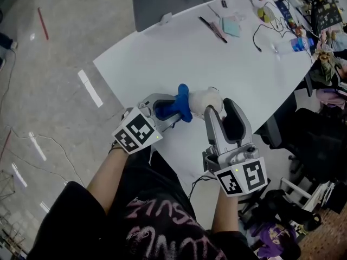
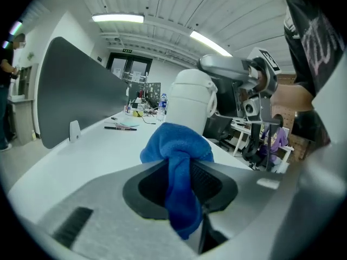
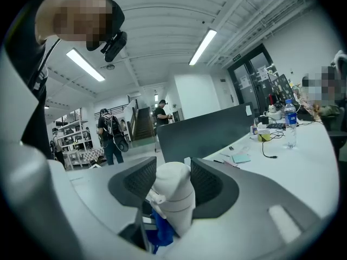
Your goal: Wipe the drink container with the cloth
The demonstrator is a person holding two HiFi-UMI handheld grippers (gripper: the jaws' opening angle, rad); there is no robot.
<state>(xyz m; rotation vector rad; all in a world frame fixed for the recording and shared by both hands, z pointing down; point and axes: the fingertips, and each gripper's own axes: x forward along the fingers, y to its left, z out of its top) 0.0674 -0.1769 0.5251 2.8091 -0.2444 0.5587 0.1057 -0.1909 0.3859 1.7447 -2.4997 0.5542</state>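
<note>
A white drink container (image 1: pixel 206 100) is held above the white table (image 1: pixel 227 64), with my right gripper (image 1: pixel 217 112) shut on it. In the right gripper view the container (image 3: pixel 172 196) sits clamped between the two dark pads. My left gripper (image 1: pixel 165 108) is shut on a blue cloth (image 1: pixel 179 106), whose bunched end touches the container's left side. In the left gripper view the cloth (image 2: pixel 179 167) hangs through the jaws, and the container (image 2: pixel 190 102) stands just behind it, with my right gripper (image 2: pixel 238 69) reaching in from the right.
The table's far end holds a water bottle (image 1: pixel 297 44), cables (image 1: pixel 265 34), a pen (image 1: pixel 212 29) and a teal pad (image 1: pixel 231 26). A grey divider panel (image 1: pixel 179 1) stands at the back edge. Chairs and bags (image 1: pixel 320 123) crowd the right. Several people (image 3: pixel 111 134) stand far off.
</note>
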